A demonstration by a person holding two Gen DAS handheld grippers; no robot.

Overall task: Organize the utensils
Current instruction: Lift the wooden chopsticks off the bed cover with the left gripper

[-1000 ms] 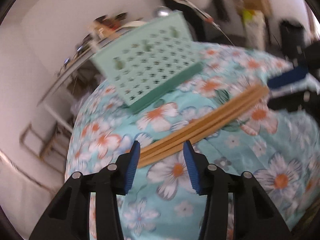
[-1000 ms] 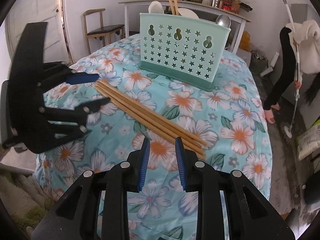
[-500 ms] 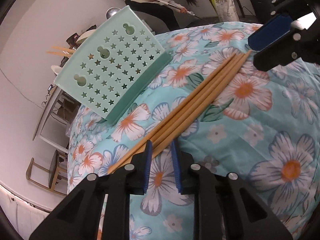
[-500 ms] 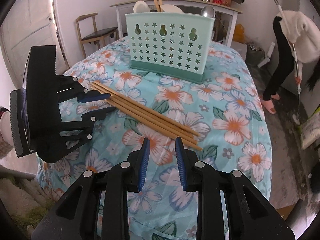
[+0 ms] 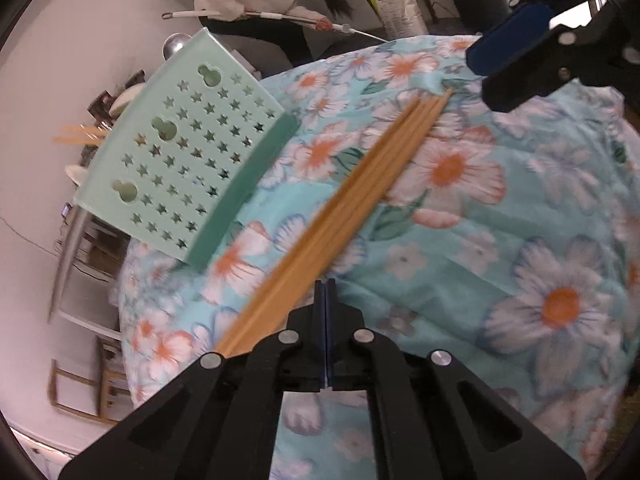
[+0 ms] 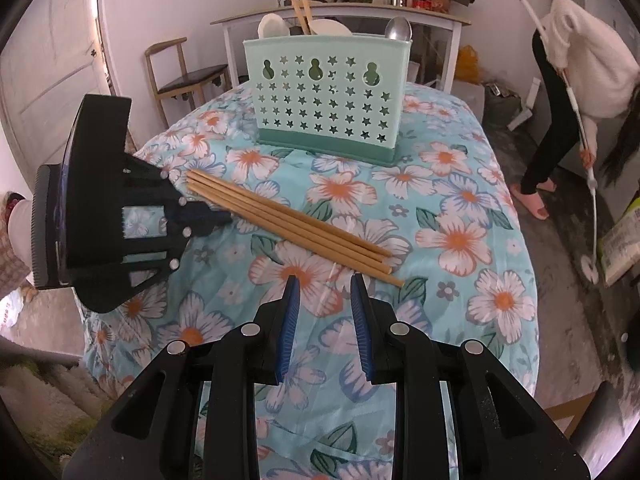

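Mint-green holder [image 6: 326, 96] with star cut-outs – tan chopsticks [image 6: 288, 222] – turquoise cloth [image 6: 460, 200], white-and-orange flowers.

Wooden chopsticks [image 6: 288, 220] bundled flat on floral cloth; mint star-holed caddy [image 6: 326, 98] upright beyond

A lived-in home room: a floral turquoise cloth [image 6: 460, 216] covers the counter, a wooden chair [image 6: 180, 76] stands by a cluttered white shelf [image 6: 340, 14], and a person [image 6: 576, 80] mops.

Floral tbl cloth [image 6: 460, 240] w/ chopsticks [image 6: 288, 220] & caddy [image 6: 326, 100].
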